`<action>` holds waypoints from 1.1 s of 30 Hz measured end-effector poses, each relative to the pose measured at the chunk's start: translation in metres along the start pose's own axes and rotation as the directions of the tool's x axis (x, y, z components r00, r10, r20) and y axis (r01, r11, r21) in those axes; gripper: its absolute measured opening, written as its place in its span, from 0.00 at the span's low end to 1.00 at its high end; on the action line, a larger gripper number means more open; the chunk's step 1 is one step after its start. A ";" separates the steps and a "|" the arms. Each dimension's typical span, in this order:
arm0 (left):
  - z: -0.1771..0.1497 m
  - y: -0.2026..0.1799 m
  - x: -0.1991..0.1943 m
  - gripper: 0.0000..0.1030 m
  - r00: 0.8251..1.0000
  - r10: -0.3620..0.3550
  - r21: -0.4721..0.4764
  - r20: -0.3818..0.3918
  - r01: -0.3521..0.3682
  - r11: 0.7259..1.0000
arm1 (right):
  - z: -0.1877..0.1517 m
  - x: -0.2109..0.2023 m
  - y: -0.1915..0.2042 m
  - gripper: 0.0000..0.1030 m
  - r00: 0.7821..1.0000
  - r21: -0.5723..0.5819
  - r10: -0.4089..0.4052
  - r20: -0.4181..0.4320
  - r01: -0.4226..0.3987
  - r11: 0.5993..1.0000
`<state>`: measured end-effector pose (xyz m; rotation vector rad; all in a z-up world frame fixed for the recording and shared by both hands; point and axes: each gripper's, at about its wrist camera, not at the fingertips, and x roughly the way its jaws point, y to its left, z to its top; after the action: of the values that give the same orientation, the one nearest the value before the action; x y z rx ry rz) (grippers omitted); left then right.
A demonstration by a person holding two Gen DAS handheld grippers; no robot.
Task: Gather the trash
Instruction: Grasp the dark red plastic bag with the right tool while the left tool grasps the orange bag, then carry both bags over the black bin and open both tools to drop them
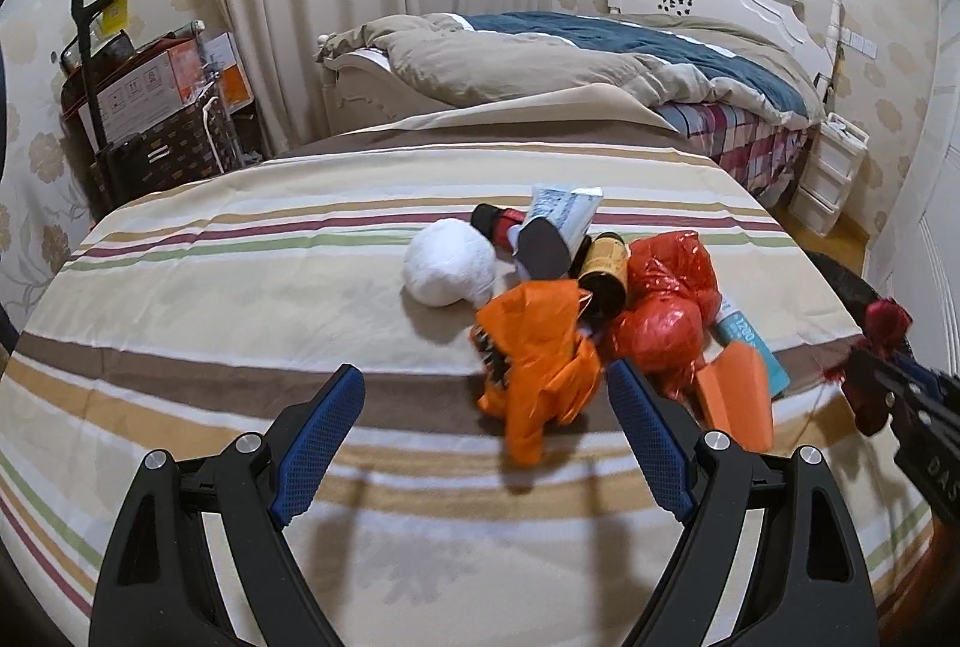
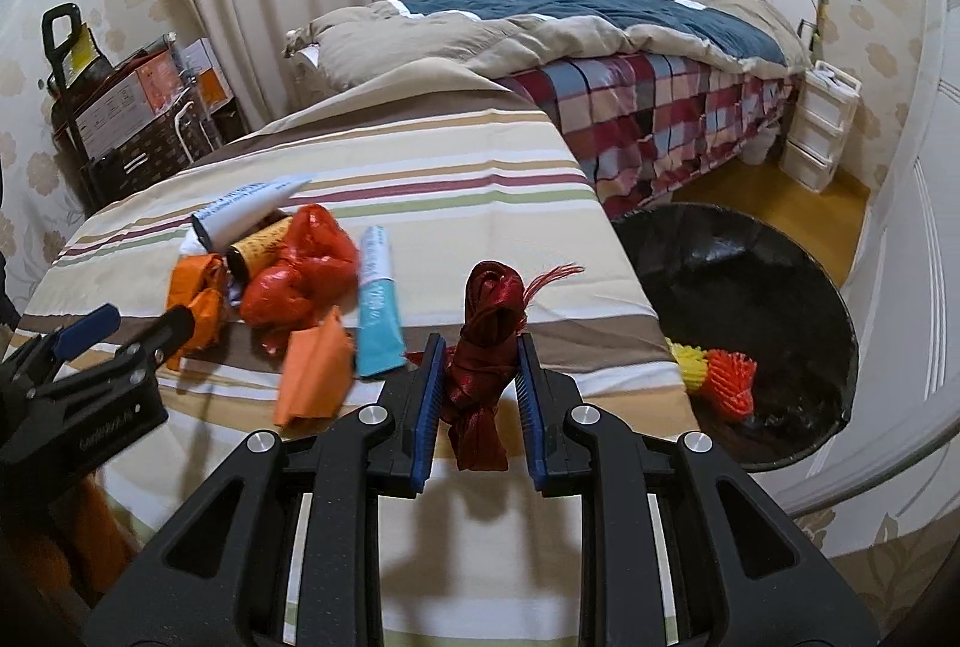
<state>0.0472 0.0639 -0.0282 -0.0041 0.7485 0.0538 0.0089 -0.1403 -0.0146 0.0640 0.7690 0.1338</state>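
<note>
Right gripper (image 2: pixel 480 377) jaws clamp dark red ribbon bundle (image 2: pixel 483 341) between pads. Left gripper (image 1: pixel 486 395) jaws wide apart, empty; orange wrapper (image 1: pixel 534 359) just ahead, between tips.

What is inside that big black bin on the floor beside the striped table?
In the black bin, lined with a shiny dark bag, two pieces show: a yellow and an orange-red foam net sleeve. The table edge hides the bin's near-left part, so anything there cannot be seen.
</note>
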 end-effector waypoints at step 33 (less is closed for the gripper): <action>0.008 -0.035 -0.034 0.47 0.990 -0.143 0.044 0.018 0.142 0.989 | 0.004 -0.007 -0.026 0.22 1.000 0.029 0.013 0.020 -0.014 0.999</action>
<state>0.0293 0.0278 0.0003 -0.0167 0.7263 -0.0982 0.0098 -0.1673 -0.0096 0.0984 0.7510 0.1344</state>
